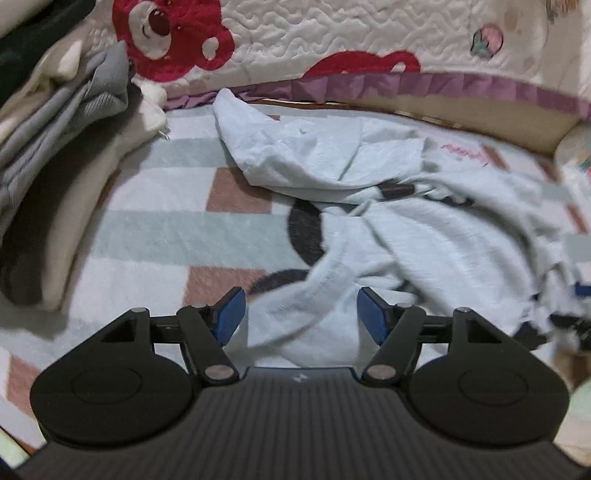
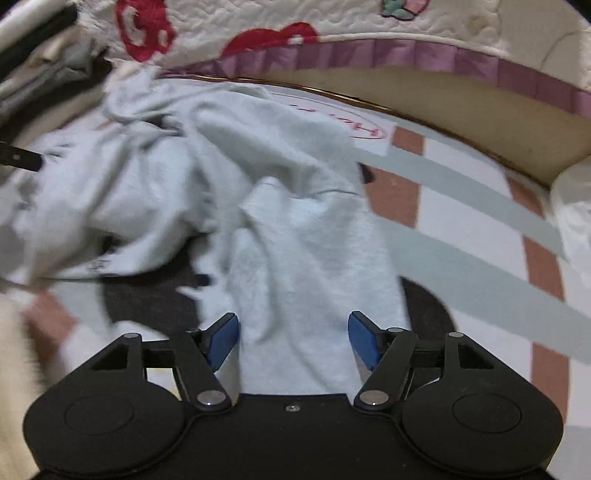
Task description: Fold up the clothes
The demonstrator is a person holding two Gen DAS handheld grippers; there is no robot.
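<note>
A: We see a pale blue garment (image 1: 388, 229) on a blanket (image 1: 155, 206) checked in white, grey-green and brownish pink

B: We also see blue pads (image 2: 221, 339), and a cream quilt (image 1: 332, 33) with red bears

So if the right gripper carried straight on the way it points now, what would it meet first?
Most likely the pale blue garment: the right gripper is open, angled down, with a strip of that crumpled cloth lying between its pads and ahead. Depth is unclear, but nothing else sits in that line before the striped blanket underneath.
</note>
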